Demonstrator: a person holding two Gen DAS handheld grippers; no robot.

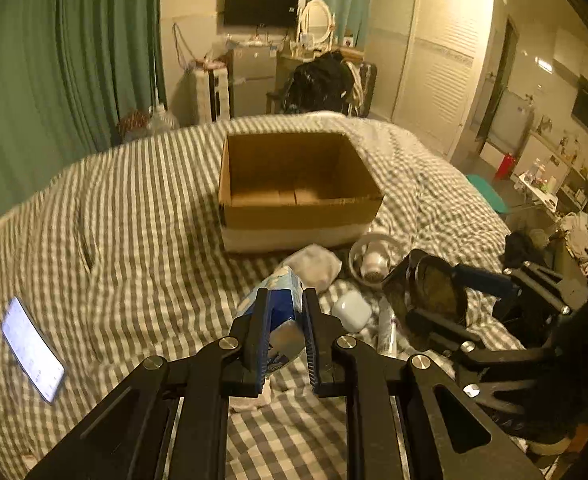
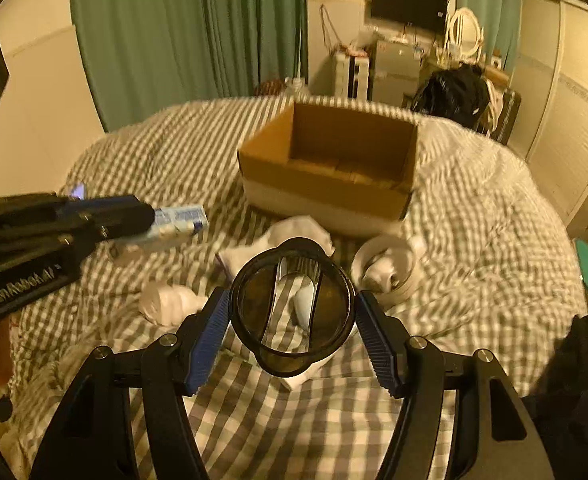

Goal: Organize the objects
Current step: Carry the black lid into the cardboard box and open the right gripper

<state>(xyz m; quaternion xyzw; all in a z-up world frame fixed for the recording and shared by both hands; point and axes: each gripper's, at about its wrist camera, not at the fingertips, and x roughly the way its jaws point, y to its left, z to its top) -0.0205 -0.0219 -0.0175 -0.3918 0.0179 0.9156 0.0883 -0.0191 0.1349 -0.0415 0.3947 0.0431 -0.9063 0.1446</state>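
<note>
My left gripper (image 1: 285, 300) is shut on a blue-and-white tissue pack (image 1: 278, 312) and holds it above the checked bed; the pack also shows in the right wrist view (image 2: 181, 222). My right gripper (image 2: 291, 304) is shut on a dark round lidded cup (image 2: 291, 308), seen from the left wrist too (image 1: 434, 284). An open, empty cardboard box (image 1: 294, 184) (image 2: 334, 168) stands further back on the bed.
On the bed lie a white round fan (image 2: 388, 270), a white cloth (image 2: 302, 232), a white earbud case (image 1: 352, 310), a crumpled white item (image 2: 169, 302) and a lit phone (image 1: 31, 348) at left. Green curtains and furniture stand behind.
</note>
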